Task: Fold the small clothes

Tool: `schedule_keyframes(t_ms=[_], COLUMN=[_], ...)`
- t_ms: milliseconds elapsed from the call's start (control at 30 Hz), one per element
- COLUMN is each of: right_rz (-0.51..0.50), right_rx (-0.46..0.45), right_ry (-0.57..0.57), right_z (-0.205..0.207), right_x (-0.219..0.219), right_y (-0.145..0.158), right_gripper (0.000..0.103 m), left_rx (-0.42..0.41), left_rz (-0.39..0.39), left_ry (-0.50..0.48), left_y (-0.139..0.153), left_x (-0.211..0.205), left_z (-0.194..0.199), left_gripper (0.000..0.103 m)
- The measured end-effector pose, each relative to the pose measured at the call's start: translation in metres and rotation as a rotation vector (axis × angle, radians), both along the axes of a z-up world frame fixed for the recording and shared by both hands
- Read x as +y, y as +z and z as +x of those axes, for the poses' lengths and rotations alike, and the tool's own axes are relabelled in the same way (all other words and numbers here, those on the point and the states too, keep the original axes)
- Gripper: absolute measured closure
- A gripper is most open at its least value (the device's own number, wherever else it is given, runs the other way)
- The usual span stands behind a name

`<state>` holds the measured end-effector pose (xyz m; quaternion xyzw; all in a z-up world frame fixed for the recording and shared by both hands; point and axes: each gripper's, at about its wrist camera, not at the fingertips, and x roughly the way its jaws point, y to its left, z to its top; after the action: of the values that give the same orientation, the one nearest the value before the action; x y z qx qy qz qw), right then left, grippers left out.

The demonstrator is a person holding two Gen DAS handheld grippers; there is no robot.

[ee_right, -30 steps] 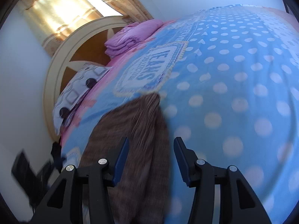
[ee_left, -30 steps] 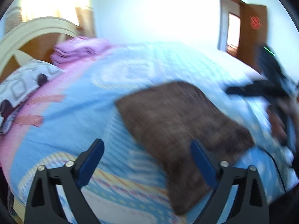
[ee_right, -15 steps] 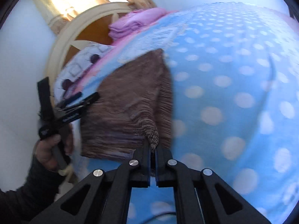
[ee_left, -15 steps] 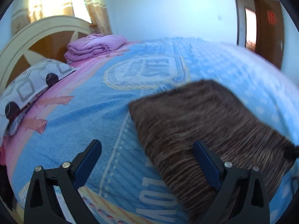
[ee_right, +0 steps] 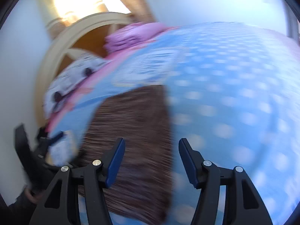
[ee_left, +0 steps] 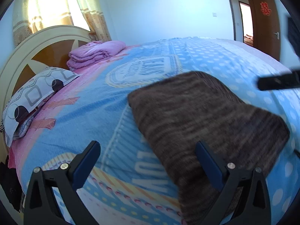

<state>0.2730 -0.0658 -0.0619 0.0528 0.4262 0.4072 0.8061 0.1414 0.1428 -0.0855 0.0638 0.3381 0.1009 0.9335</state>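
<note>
Released, brown garment (ee_right: 138, 131) apparently lies flat below the just-opened right gripper (ee_right: 150, 161).

left claw (ee_left: 147, 161) | right claw (ee_right: 151, 161) | black frames, blue pads, silver screws

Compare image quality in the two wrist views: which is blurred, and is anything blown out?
Right wrist view: heavy motion blur smears the brown garment and bedspread; the window is blown out. Left wrist view: mostly sharp, garment slightly soft, curtains overexposed, strong fisheye bulge.
</note>
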Motion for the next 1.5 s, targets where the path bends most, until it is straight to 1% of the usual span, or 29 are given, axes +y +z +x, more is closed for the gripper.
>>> schedule_keyframes(t_ms=[33,67,100,133,167,200,233,267,300,400,467,567,633,700,767,900,1033,1500], right_rz=[-0.001,-0.059,-0.175,-0.231,-0.268,-0.247,-0.199,-0.171,-0.155,-0.141,-0.128,-0.105,-0.105,-0.096,-0.104,-0.081,-0.078,-0.077], right_rx=[0.038,0.051,0.048,0.031,0.000,0.010,0.052,0.072,0.068,-0.040,-0.108,-0.258,-0.373,-0.469,-0.514,-0.509,-0.520,-0.514], right_ry=[0.046,0.042,-0.015,-0.068,-0.119,-0.153,-0.171,-0.173,-0.175,-0.226,-0.261,-0.304,-0.331,-0.345,-0.354,-0.362,-0.360,-0.347], right_z=[0.003,0.008,0.016,0.021,0.023,0.025,0.026,0.024,0.019,-0.007,-0.027,-0.068,-0.098,-0.120,-0.133,-0.144,-0.151,-0.159], right_x=[0.012,0.021,0.026,0.024,0.018,0.007,-0.004,-0.010,-0.015,-0.018,-0.018,-0.019,-0.020,-0.021,-0.023,-0.031,-0.033,-0.031], right_y=[-0.008,-0.018,-0.033,-0.042,-0.046,-0.049,-0.051,-0.051,-0.047,-0.020,0.000,0.032,0.052,0.067,0.077,0.088,0.091,0.084], right_gripper=[0.058,0.059,0.066,0.072,0.068,0.053,0.053,0.053,0.053,0.053,0.053,0.051,0.041,0.035,0.035,0.035,0.035,0.035], left_rx=[0.008,0.018,0.026,0.033,0.043,0.056,0.071,0.084,0.088,0.064,0.035,-0.021,-0.068,-0.108,-0.140,-0.162,-0.176,-0.166], left_rz=[-0.005,-0.009,-0.013,-0.023,-0.029,-0.035,-0.042,-0.042,-0.038,-0.049,-0.064,-0.063,-0.076,-0.083,-0.080,-0.080,-0.079,-0.079], left_ry=[-0.008,-0.015,-0.019,-0.025,-0.028,-0.029,-0.030,-0.031,-0.029,-0.017,-0.002,0.018,0.029,0.022,0.012,0.003,0.001,0.001], left_y=[-0.003,-0.005,-0.008,-0.010,-0.011,-0.013,-0.013,-0.013,-0.011,0.002,0.016,0.037,0.052,0.064,0.073,0.082,0.085,0.083], left_x=[-0.002,-0.004,-0.006,-0.007,-0.007,-0.007,-0.006,-0.006,-0.005,-0.002,0.001,0.002,0.002,0.000,-0.003,-0.003,-0.004,-0.008], left_z=[0.001,0.003,0.004,0.004,0.005,0.004,0.003,0.000,-0.004,-0.022,-0.033,-0.042,-0.049,-0.056,-0.062,-0.066,-0.068,-0.068], left_gripper=[0.000,0.000,0.000,0.000,0.000,0.000,0.000,0.000,0.000,0.000,0.000,0.000,0.000,0.000,0.000,0.000,0.000,0.000])
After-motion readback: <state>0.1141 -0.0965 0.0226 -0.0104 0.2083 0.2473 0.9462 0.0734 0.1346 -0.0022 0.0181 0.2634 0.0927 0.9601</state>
